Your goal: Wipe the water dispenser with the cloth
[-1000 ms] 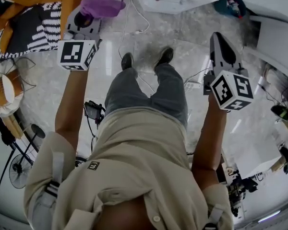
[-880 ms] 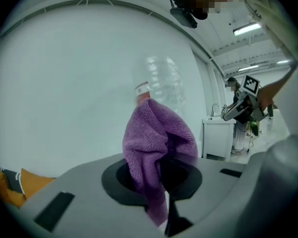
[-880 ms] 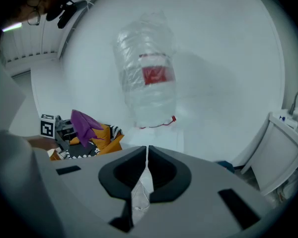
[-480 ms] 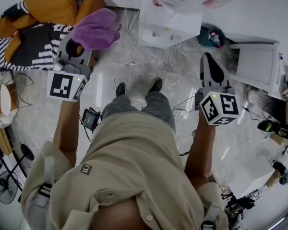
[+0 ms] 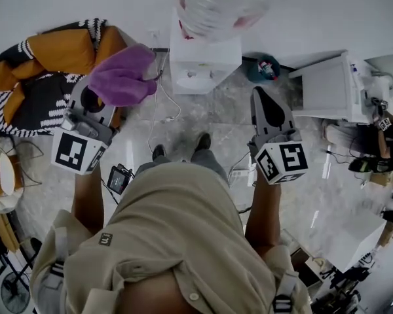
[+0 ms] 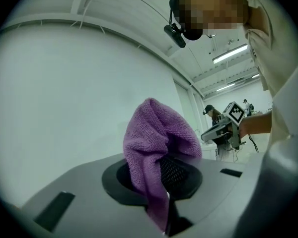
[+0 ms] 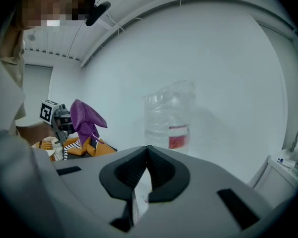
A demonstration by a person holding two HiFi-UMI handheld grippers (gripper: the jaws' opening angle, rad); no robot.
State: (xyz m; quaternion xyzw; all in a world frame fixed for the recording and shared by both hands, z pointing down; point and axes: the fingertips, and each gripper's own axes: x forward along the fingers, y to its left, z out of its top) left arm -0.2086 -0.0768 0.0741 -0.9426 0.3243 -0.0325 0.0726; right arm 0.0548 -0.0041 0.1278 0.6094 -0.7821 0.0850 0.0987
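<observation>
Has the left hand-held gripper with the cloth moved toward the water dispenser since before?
No: its cloth stays just left of the water dispenser, gap about unchanged.

The water dispenser (image 5: 205,64) stands ahead, between the left gripper (image 5: 95,100), with the cloth (image 5: 121,77) in its jaws, and the right gripper (image 5: 262,100).

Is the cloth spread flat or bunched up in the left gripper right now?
Bunched. The purple cloth is pinched between the jaws of the left gripper and rises past them in a crumpled hump, not spread out.
</observation>
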